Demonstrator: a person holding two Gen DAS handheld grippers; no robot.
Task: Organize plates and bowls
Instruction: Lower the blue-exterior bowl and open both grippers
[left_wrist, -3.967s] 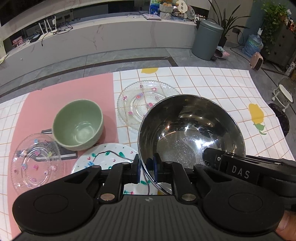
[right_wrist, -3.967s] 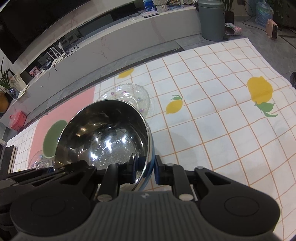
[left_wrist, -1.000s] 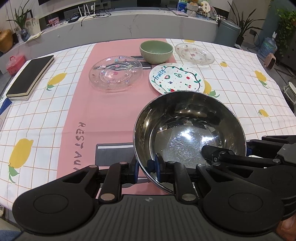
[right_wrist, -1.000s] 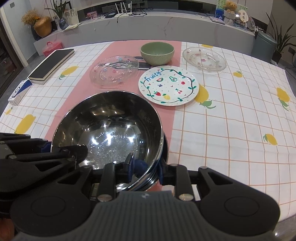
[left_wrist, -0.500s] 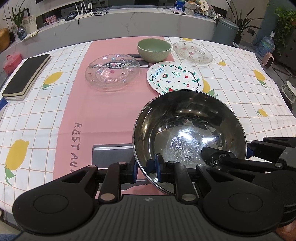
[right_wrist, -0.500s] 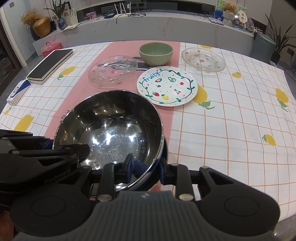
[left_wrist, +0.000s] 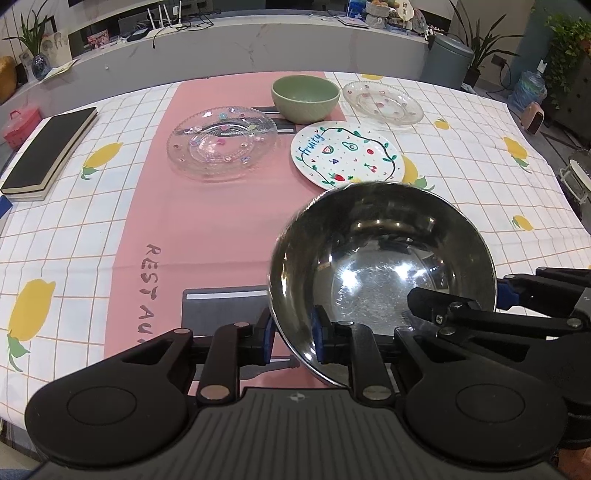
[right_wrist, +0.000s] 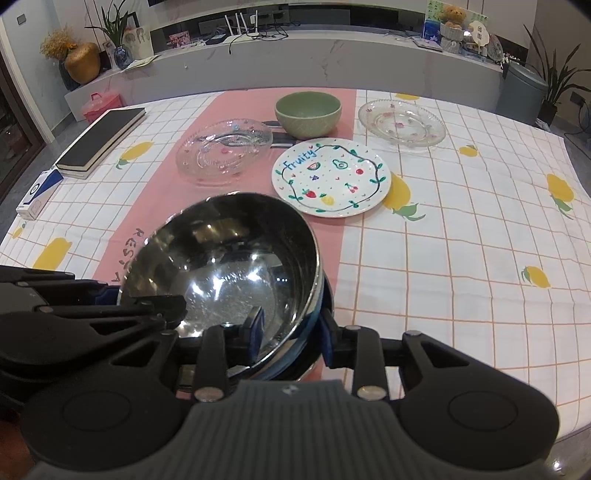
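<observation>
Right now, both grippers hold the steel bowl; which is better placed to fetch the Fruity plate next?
Probably the right gripper: the Fruity plate lies straight ahead of it, while the steel bowl stands between the plate and the left gripper.

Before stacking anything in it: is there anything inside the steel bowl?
The steel bowl looks empty: only reflections on its bare bottom. The right gripper and left gripper each cover a small part of the near rim.

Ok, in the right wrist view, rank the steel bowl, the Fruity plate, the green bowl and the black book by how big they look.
1. steel bowl, though it sits nearest the lens, so its lead is inflated.
2. Fruity plate.
3. black book.
4. green bowl.
Plate and book are close; the book lies foreshortened, so that order is unsure.
</observation>
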